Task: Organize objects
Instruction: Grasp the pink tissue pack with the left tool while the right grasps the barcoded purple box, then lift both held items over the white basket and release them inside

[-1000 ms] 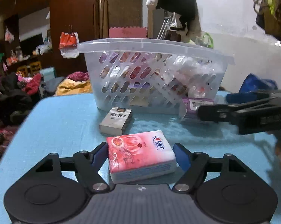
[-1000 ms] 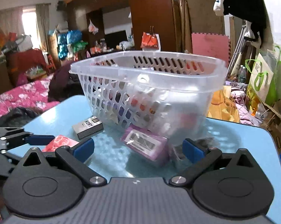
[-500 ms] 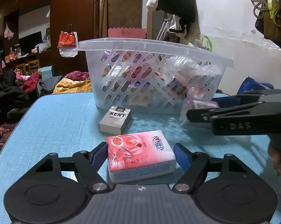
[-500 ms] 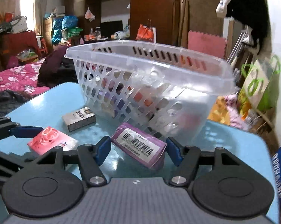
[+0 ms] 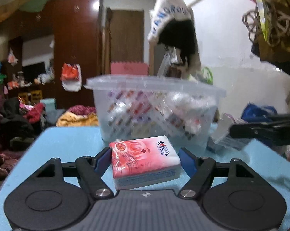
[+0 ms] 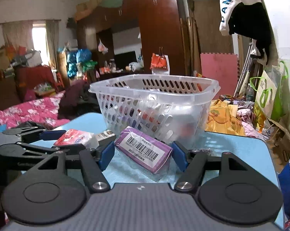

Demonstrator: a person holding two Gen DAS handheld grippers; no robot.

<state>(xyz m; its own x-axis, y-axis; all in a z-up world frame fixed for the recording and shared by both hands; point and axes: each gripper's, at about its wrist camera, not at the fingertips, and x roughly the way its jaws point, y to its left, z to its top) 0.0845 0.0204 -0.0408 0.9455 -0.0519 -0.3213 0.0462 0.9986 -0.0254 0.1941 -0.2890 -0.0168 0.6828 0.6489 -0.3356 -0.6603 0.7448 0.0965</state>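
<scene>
While both tools are raised above the blue table [image 6: 239,146], the left gripper [image 5: 145,158] is clamped on a pink tissue pack [image 5: 145,162], its blue pads [image 5: 104,157] pressed to the pack's two short sides; the wrapper is glossy, printed with a rose swirl and a small heart, has a blue logo near one corner that I cannot read with certainty, and carries fine print along its pale front edge that is too small to make out. Seen from the right wrist view, that same pack [image 6: 75,137] sits between the left tool's fingers, just left of the right gripper [image 6: 144,155]. The right gripper is closed on a purple box [image 6: 143,151] wrapped in clear film, tilted with one corner toward the camera; a white sticker on its top face bears a black barcode with digits and a line of small characters, none legible. Just beyond both held items stands a clear plastic basket [image 6: 154,94] with slotted walls, resting on the table and already holding assorted blurred packets. On the wall behind hangs a white bag [image 6: 239,2] lettered "LANGROU".
</scene>
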